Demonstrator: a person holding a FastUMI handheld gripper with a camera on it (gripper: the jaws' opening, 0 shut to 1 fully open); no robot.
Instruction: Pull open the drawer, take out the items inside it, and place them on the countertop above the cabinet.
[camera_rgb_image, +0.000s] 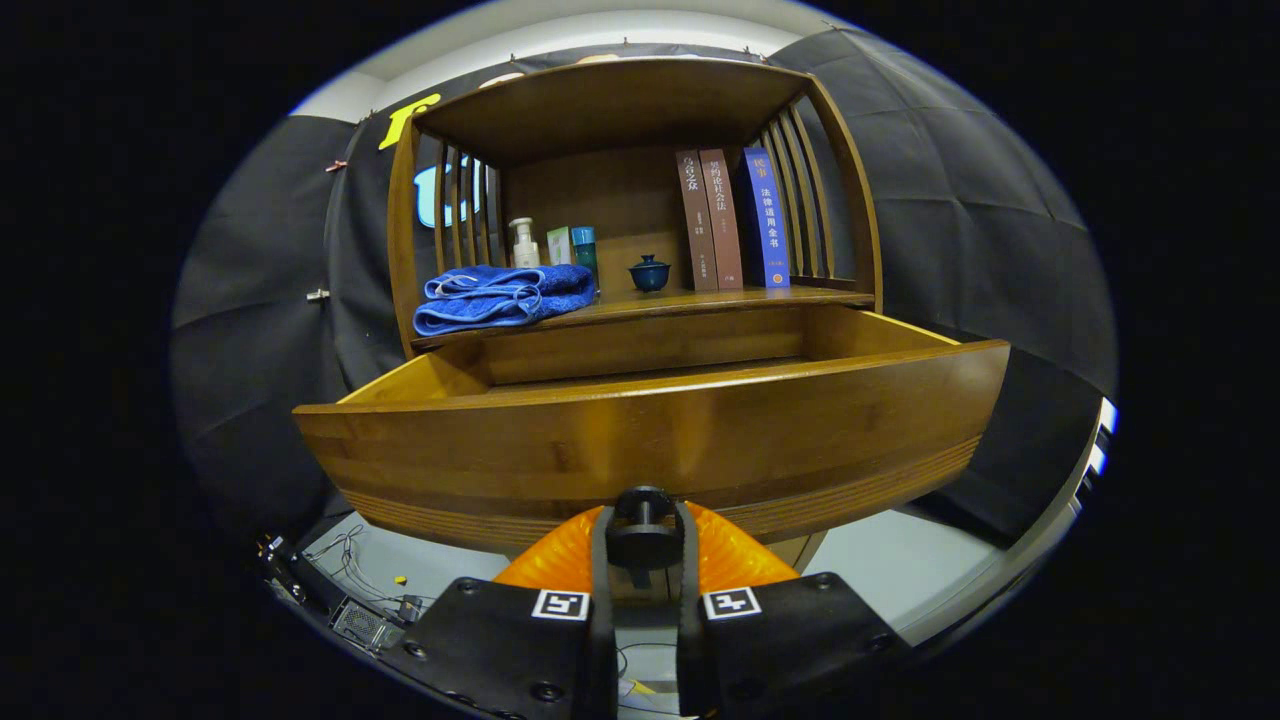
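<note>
The wooden drawer (650, 440) stands pulled well out of the cabinet, its wide front panel facing me. Its inside is hidden behind that panel; I see just the side walls and back. A round dark knob (643, 540) sits low on the middle of the front. My gripper (643, 522) is shut on this knob, one finger pressing each side. Above the drawer is the countertop (700, 298), with a folded blue towel (503, 294) lying on its left part.
On the countertop behind the towel stand a pump bottle (523, 244) and two small boxes (572, 245). A dark blue lidded cup (649, 272) and three upright books (730, 218) stand to the right. A slatted shelf frame roofs the counter. Cables lie on the floor at lower left.
</note>
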